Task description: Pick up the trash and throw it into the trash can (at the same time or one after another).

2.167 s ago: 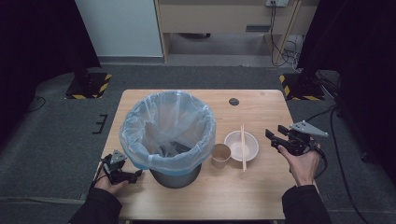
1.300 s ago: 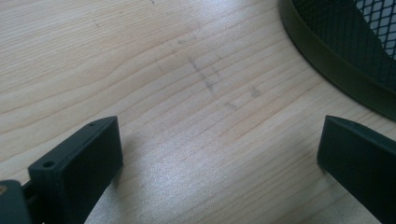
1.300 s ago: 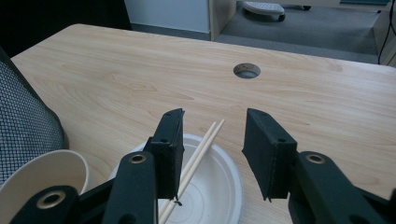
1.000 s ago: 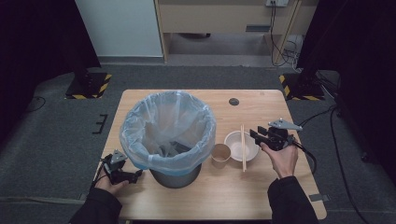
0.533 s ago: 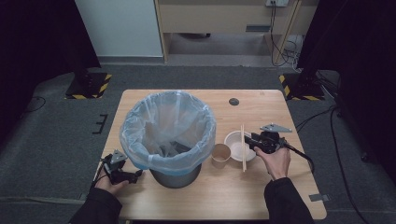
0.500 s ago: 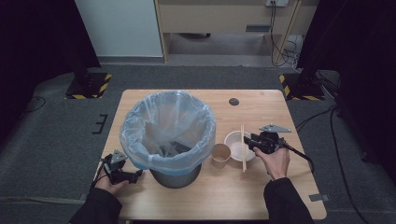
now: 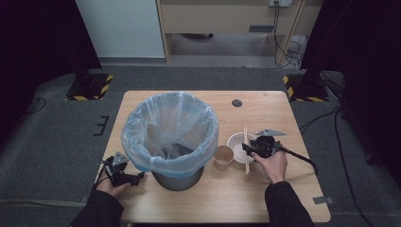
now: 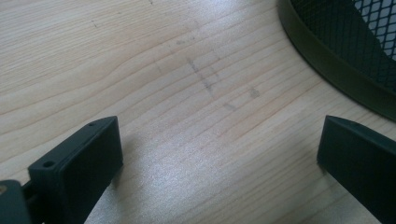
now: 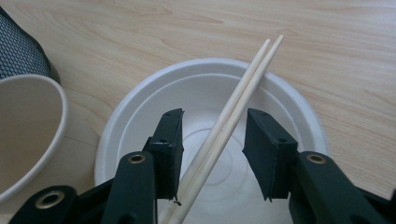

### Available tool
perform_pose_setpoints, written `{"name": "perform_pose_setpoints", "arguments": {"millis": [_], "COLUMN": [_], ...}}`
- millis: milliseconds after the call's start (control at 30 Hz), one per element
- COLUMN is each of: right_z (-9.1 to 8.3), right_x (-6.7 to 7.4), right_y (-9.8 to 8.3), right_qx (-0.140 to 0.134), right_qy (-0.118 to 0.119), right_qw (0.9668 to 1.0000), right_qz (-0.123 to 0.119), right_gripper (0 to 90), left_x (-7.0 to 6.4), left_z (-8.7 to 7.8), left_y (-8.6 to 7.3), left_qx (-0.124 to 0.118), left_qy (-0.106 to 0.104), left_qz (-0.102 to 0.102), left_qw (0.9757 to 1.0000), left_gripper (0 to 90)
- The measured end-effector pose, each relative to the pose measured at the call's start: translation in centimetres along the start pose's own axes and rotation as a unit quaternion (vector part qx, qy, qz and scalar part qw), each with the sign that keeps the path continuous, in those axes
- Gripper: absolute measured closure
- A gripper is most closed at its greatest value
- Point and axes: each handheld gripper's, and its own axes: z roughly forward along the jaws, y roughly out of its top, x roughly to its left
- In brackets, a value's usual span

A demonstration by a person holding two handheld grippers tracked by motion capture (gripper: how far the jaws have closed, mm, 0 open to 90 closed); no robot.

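Right gripper (image 9: 212, 154) part-open, jaws just widened, astride chopsticks (image 9: 233, 112) lying across white bowl (image 9: 299, 107) | not yet pinched | left gripper (image 8: 219, 163) wide, empty | binning all ahead

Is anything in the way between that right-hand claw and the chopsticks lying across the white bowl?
Nothing visible is. The right gripper already has its jaws either side of the chopsticks, which lie across the white bowl. The jaws are open, with gaps on both sides. The paper cup stands off to one side.
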Motion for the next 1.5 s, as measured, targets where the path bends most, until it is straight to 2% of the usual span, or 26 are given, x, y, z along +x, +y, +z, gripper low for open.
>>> {"name": "perform_pose_setpoints", "arguments": {"millis": [233, 700, 833, 1067, 1500], "right_z": [0.59, 0.87, 1.03, 1.00, 0.47], "right_x": [0.28, 0.39, 0.40, 0.36, 0.12], "right_y": [-0.26, -0.38, -0.44, -0.41, -0.07], "right_qx": [0.019, 0.034, 0.047, 0.052, 0.041], "right_qy": [-0.003, -0.002, -0.003, -0.001, 0.003], "right_qw": [0.9998, 0.9994, 0.9989, 0.9986, 0.9991], "right_qz": [-0.001, 0.001, -0.001, -0.001, 0.003], "right_gripper": [58.0, 65.8, 70.4, 79.4, 80.1], "left_x": [0.00, 0.00, 0.00, 0.00, 0.00], "left_z": [0.00, 0.00, 0.00, 0.00, 0.00], "left_y": [0.00, 0.00, 0.00, 0.00, 0.00], "left_qx": [0.000, 0.000, 0.000, 0.000, 0.000], "left_qy": [0.000, 0.000, 0.000, 0.000, 0.000], "left_qz": [0.000, 0.000, 0.000, 0.000, 0.000], "left_qw": [1.0000, 1.0000, 1.0000, 1.0000, 1.0000], "left_gripper": [0.0, 0.0, 0.0, 0.0, 0.0]}}
